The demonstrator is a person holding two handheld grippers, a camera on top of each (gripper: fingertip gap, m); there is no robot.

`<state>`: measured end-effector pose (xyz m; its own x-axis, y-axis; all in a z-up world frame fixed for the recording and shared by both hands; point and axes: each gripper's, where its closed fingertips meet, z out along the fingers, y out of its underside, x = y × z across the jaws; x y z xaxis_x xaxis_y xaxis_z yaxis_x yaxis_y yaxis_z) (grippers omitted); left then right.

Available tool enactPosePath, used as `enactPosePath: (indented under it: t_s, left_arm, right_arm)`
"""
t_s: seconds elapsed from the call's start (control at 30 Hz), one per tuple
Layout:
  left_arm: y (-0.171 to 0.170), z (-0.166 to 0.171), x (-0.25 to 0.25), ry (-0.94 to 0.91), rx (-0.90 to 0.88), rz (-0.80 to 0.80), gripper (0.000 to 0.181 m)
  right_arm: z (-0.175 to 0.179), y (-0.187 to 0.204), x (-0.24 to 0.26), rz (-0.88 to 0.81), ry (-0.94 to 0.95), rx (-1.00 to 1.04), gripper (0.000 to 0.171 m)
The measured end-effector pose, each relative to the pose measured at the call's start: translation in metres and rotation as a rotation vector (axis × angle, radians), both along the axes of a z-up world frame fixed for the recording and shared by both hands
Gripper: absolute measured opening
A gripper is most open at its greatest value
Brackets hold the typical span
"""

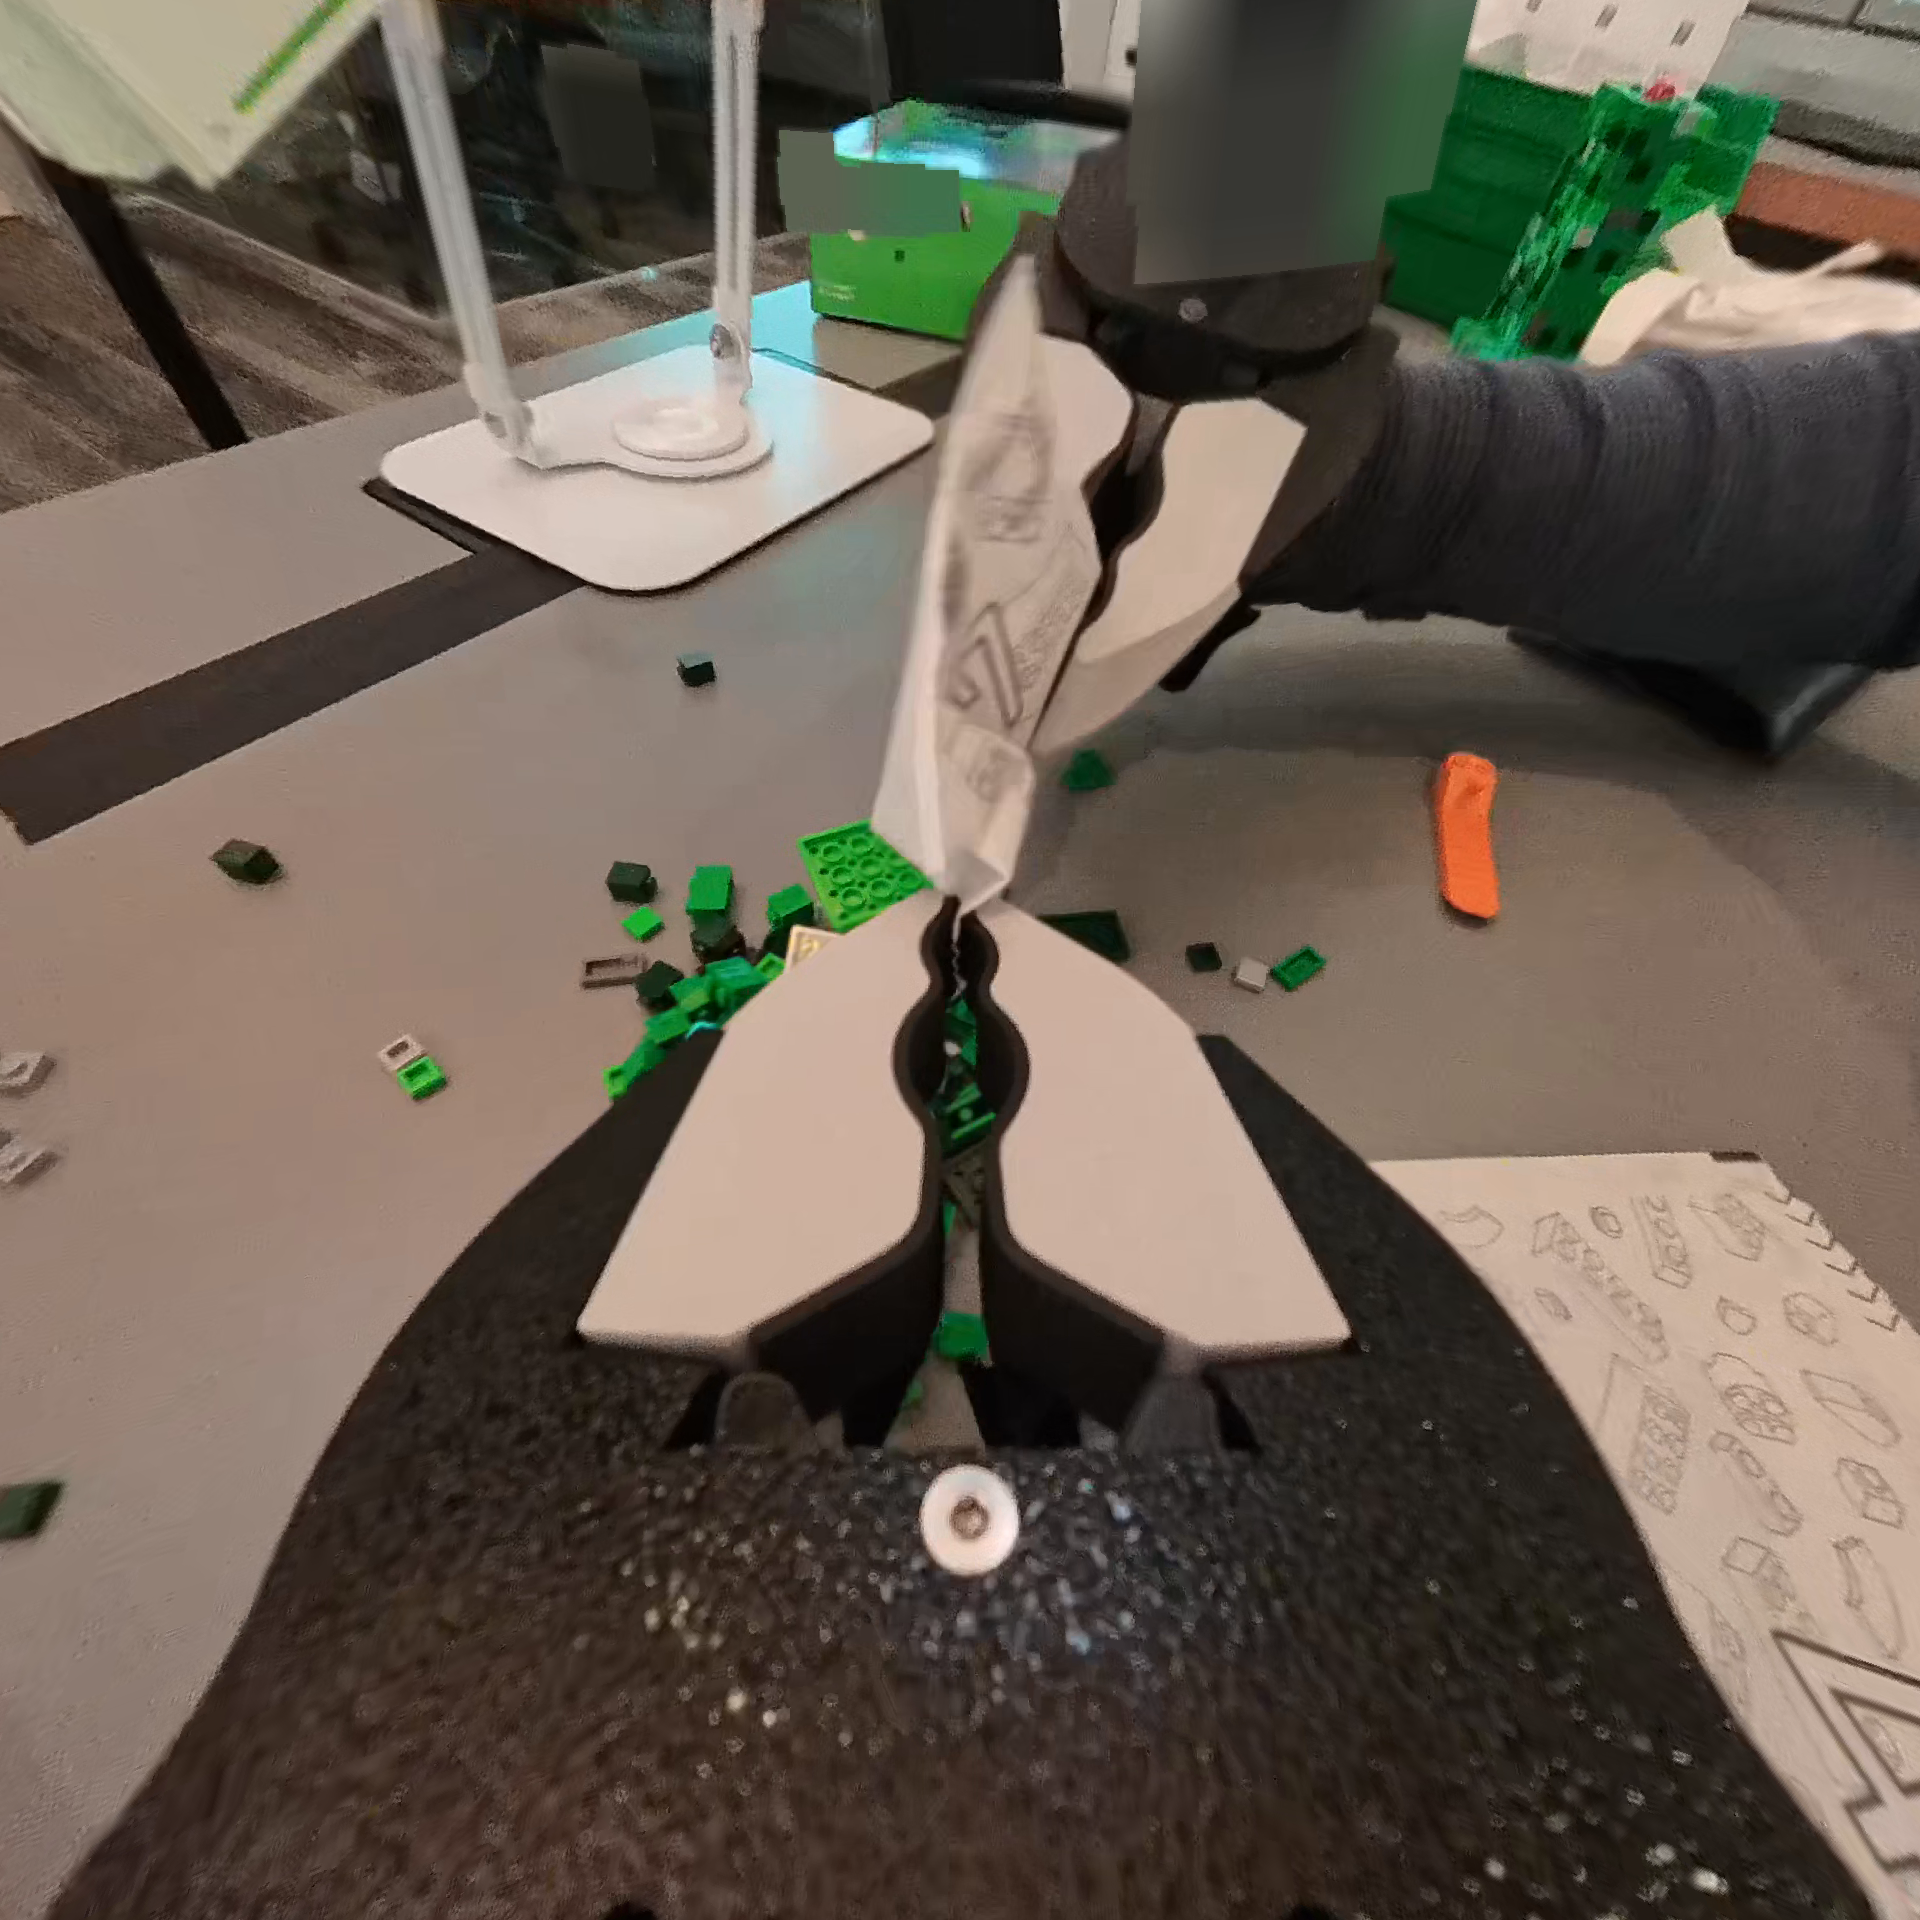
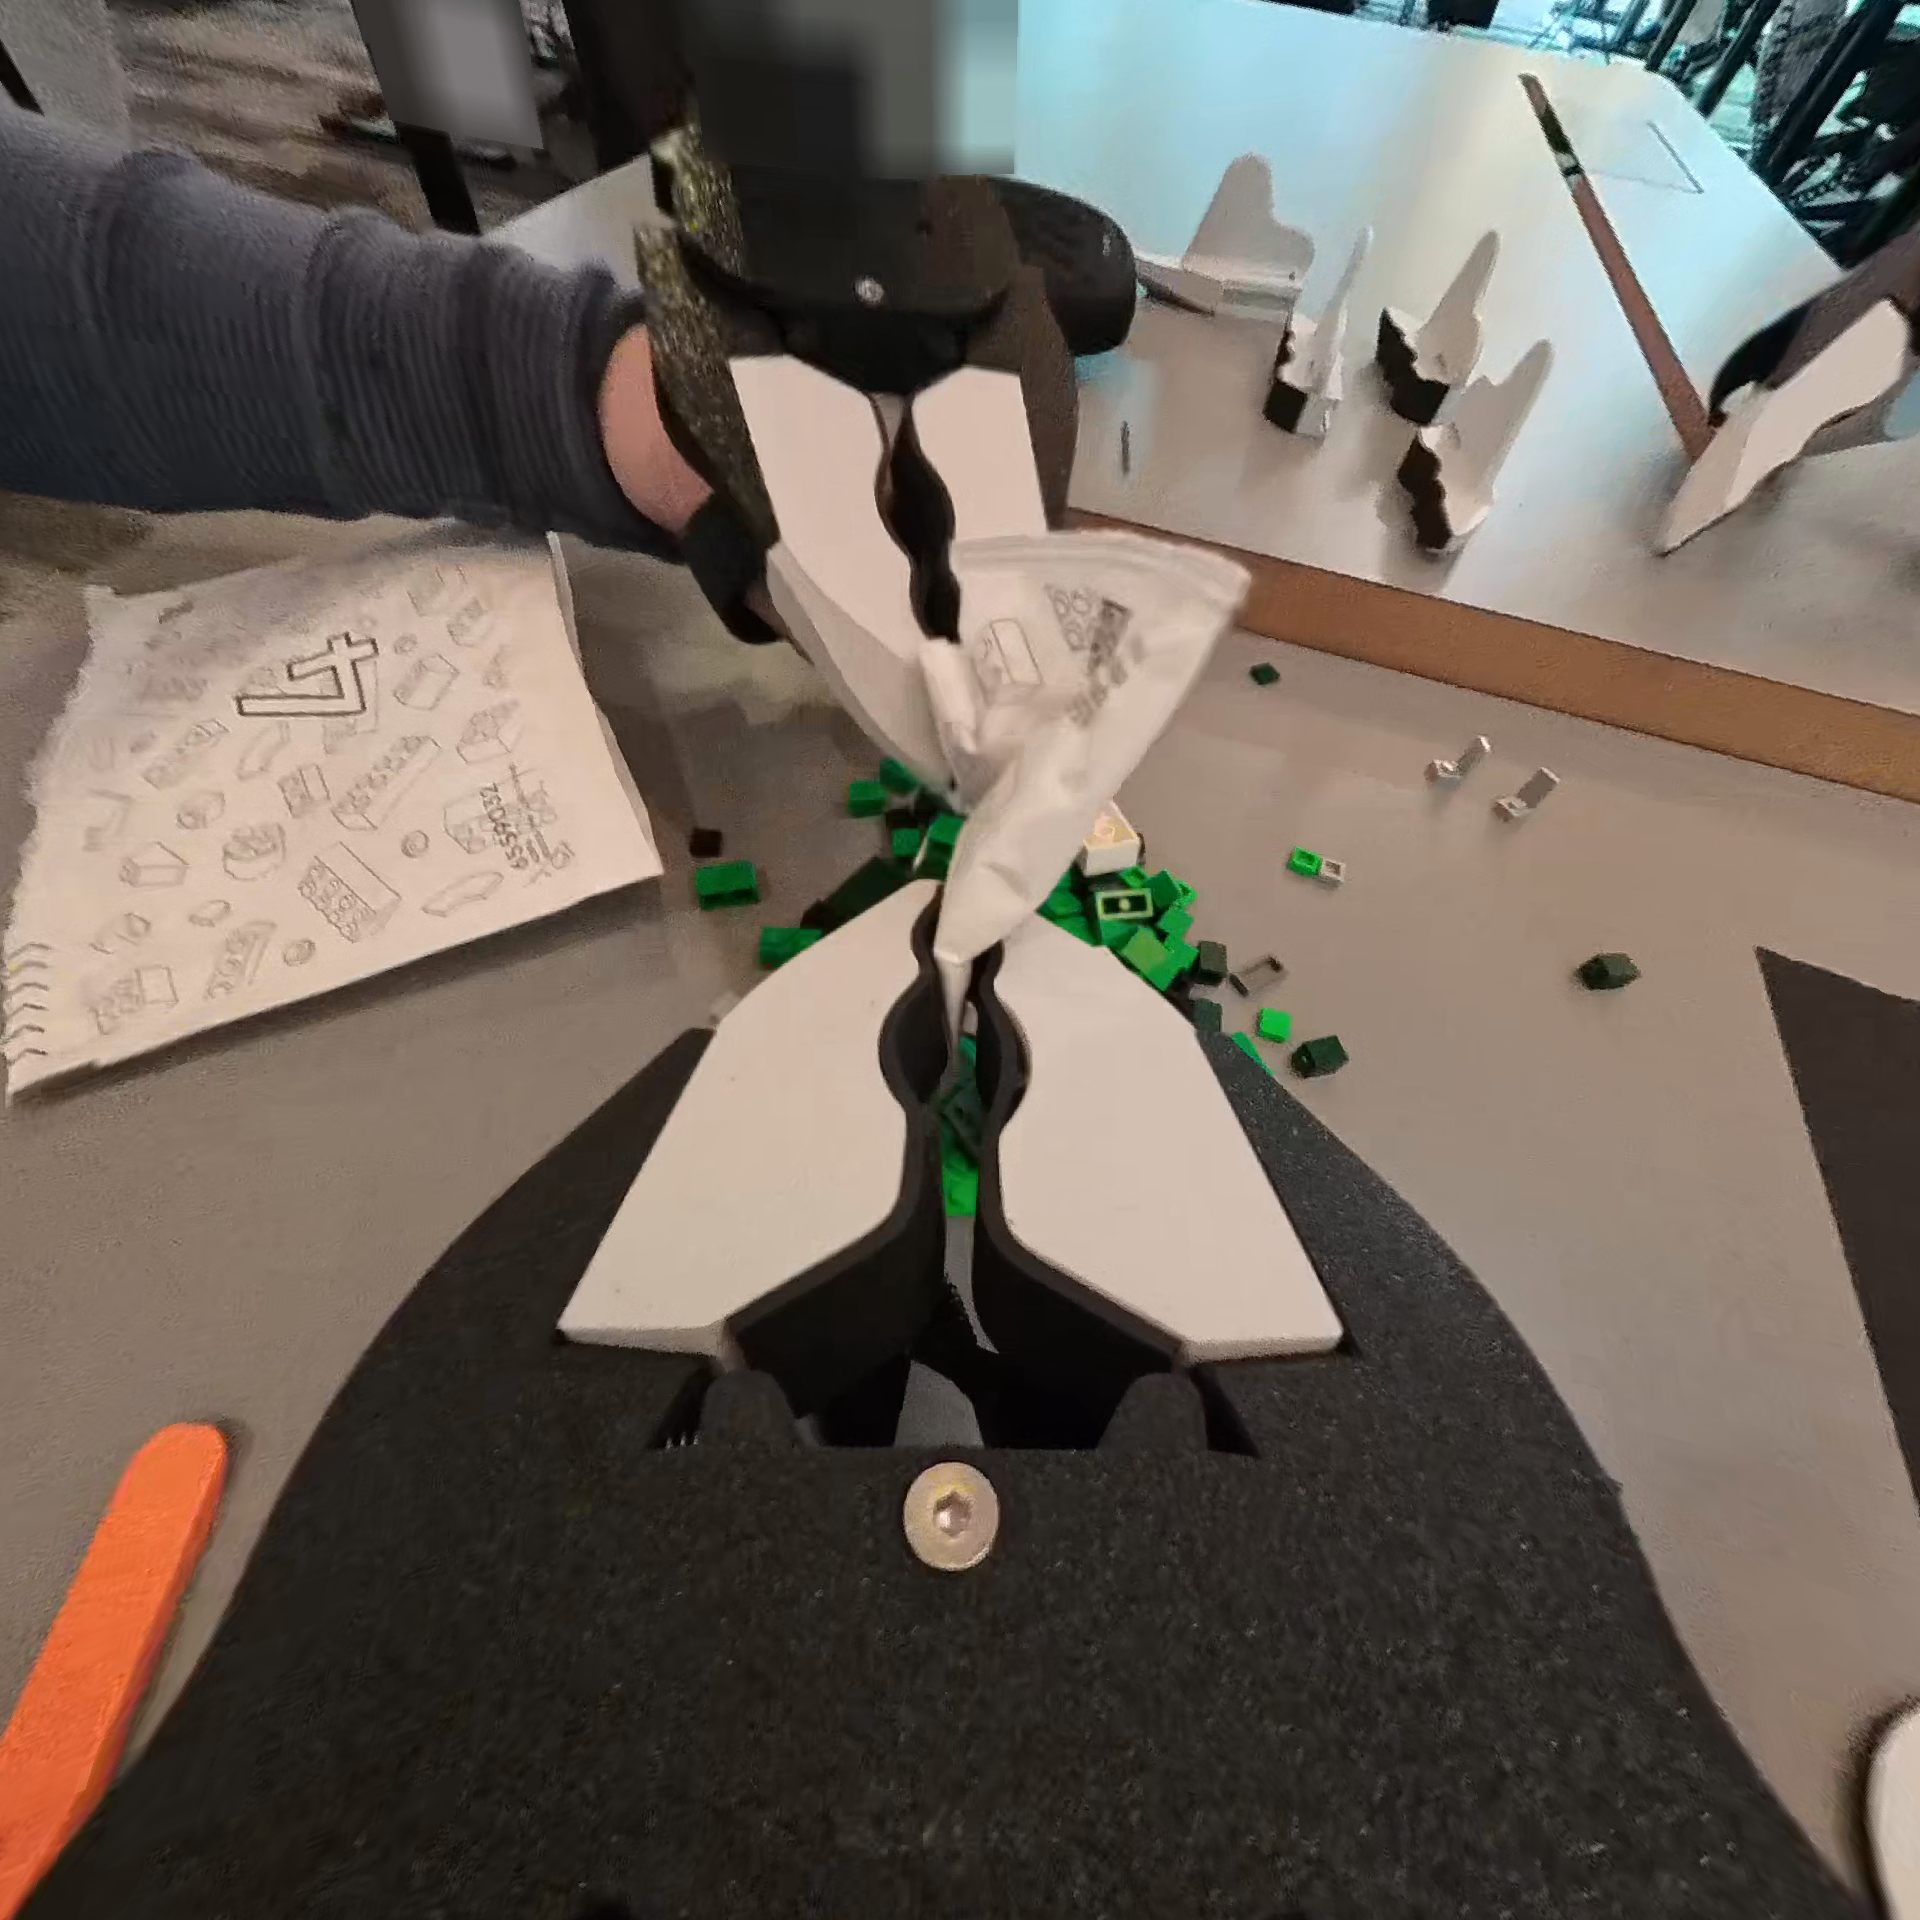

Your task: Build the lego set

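A crumpled white paper bag [image 1: 987,644] with printed brick drawings hangs stretched between both grippers, above a pile of small green bricks [image 1: 717,966] on the grey table. My left gripper [image 1: 961,920] is shut on the bag's lower end. My right gripper [image 1: 1081,675], held by a dark-sleeved arm, is shut on its upper part. In the right wrist view, my right gripper [image 2: 956,940] pinches the bag [image 2: 1060,707], the left gripper [image 2: 940,623] grips it farther off, and the brick pile [image 2: 1132,914] lies beneath. A light green studded plate [image 1: 862,868] lies by the pile.
A second printed paper bag [image 1: 1704,1351] [image 2: 312,790] lies flat. An orange brick separator [image 1: 1467,836] [image 2: 104,1621] lies nearby. Loose bricks are scattered around. A white stand base [image 1: 665,468], a green box [image 1: 904,270] and a green model [image 1: 1621,208] stand behind. Spare gripper fingers [image 2: 1434,384] sit on another table. My two grippers' fingertips are within a few centimetres of each other. The orange brick separator [image 2: 104,1621] is about 20 cm from both grippers' fingertips. It is also in sight in the left wrist view [image 1: 1475,846].
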<state>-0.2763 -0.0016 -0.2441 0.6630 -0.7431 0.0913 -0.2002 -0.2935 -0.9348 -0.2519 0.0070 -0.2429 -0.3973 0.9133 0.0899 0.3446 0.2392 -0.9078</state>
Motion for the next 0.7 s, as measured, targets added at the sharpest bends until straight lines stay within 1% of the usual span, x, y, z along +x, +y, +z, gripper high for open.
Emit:
enactPosePath:
  t_s: [0.07,0.1,0.17,0.23,0.27,0.33,0.37,0.4,0.47,0.5,0.57,0.6,0.63,0.7]
  left_arm:
    - [-0.003,0.010,-0.003,-0.091,0.010,-0.011,0.000]
    - [-0.001,0.006,-0.001,-0.043,0.018,-0.004,0.000]
    - [0.000,0.001,0.010,0.000,0.010,-0.044,0.000]
    - [-0.003,-0.008,0.004,0.089,-0.003,-0.045,0.000]
    - [-0.006,-0.007,-0.003,0.101,0.001,-0.035,0.000]
    - [-0.009,0.007,-0.004,0.026,0.025,-0.054,0.000]
    - [-0.008,0.005,0.000,0.084,0.022,-0.066,0.000]
    - [-0.007,-0.001,0.005,0.157,0.009,-0.091,0.000]
    - [-0.010,-0.009,0.005,0.299,-0.028,-0.128,0.000]
    - [-0.013,-0.008,0.000,0.353,-0.031,-0.138,0.000]
    - [-0.018,0.010,-0.004,0.371,-0.020,-0.147,0.000]
    - [-0.017,0.016,-0.007,0.414,-0.021,-0.147,0.000]
    - [-0.016,0.017,-0.007,0.478,-0.037,-0.160,0.000]
    - [-0.017,0.001,-0.013,0.638,-0.137,-0.202,0.000]
  right_arm:
    - [0.000,0.010,0.008,-0.022,-0.011,-0.007,0.000]
    - [0.001,0.009,0.006,-0.020,-0.010,-0.010,0.000]
    - [-0.004,0.002,0.001,0.006,-0.040,0.040,0.000]
    - [-0.013,0.000,0.002,0.031,-0.113,0.143,0.000]
    - [-0.012,0.003,0.006,0.033,-0.135,0.167,0.000]
    - [-0.001,0.009,0.010,0.024,-0.126,0.124,0.000]
    - [0.002,0.007,0.007,0.029,-0.127,0.119,0.000]
    - [-0.001,0.004,0.004,0.043,-0.158,0.164,0.000]
    - [-0.012,0.006,0.005,0.061,-0.267,0.313,0.000]
    - [-0.010,0.010,0.009,0.060,-0.301,0.353,0.000]
    - [0.005,0.012,0.013,0.051,-0.310,0.354,0.000]
    - [0.012,0.008,0.011,0.057,-0.307,0.364,0.000]
    - [0.012,0.006,0.008,0.069,-0.330,0.405,0.000]
    - [-0.003,0.004,0.004,0.105,-0.425,0.461,0.000]
